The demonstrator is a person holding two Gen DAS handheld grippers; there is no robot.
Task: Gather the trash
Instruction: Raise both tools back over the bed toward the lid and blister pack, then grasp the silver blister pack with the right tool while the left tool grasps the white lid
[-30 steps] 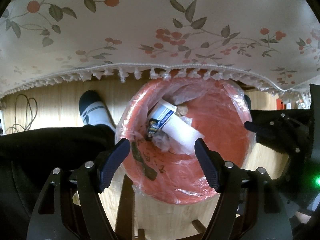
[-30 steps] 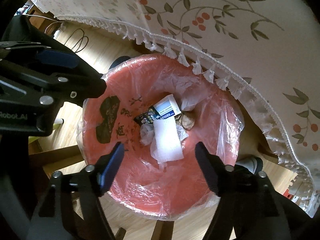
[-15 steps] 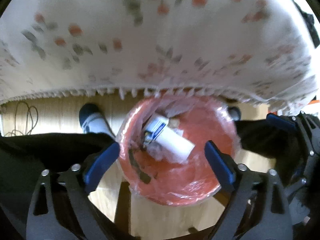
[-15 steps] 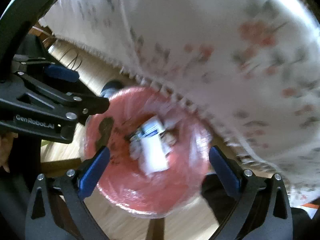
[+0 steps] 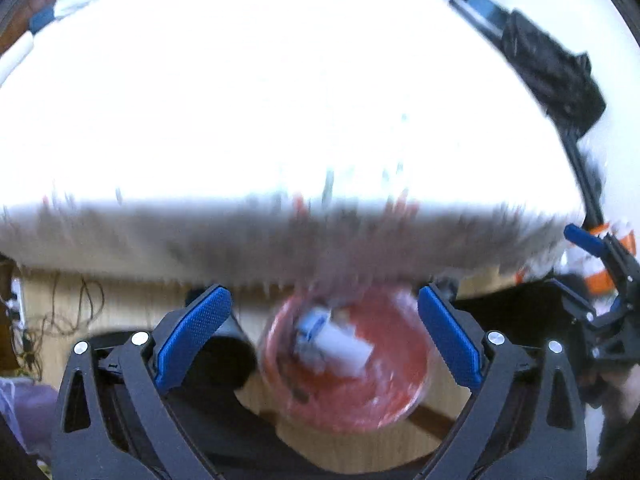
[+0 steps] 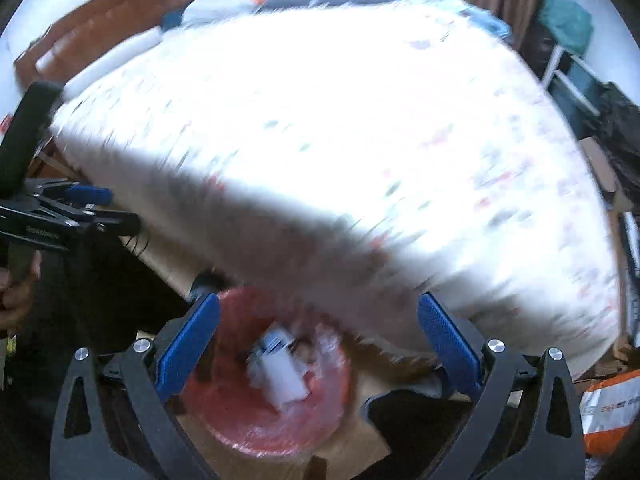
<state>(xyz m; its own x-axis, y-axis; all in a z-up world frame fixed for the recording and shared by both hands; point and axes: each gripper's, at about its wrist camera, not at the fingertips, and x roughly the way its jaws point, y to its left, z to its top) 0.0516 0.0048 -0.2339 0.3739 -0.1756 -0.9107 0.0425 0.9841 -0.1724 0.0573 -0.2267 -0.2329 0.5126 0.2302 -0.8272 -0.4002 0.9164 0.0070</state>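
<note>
Both tools have pulled up and away from the red bin [image 5: 344, 368], which looks smaller now. Your left tool [image 5: 320, 336] and right tool [image 6: 320, 340] are wide open and hold nothing. Trash [image 6: 280, 372] lies inside the bin, below the edge of the white cloth [image 6: 360, 140] on the surface.

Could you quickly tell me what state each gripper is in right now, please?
Left gripper: open, holding nothing, above the red bin.
Right gripper: open, holding nothing, also above the bin.
</note>
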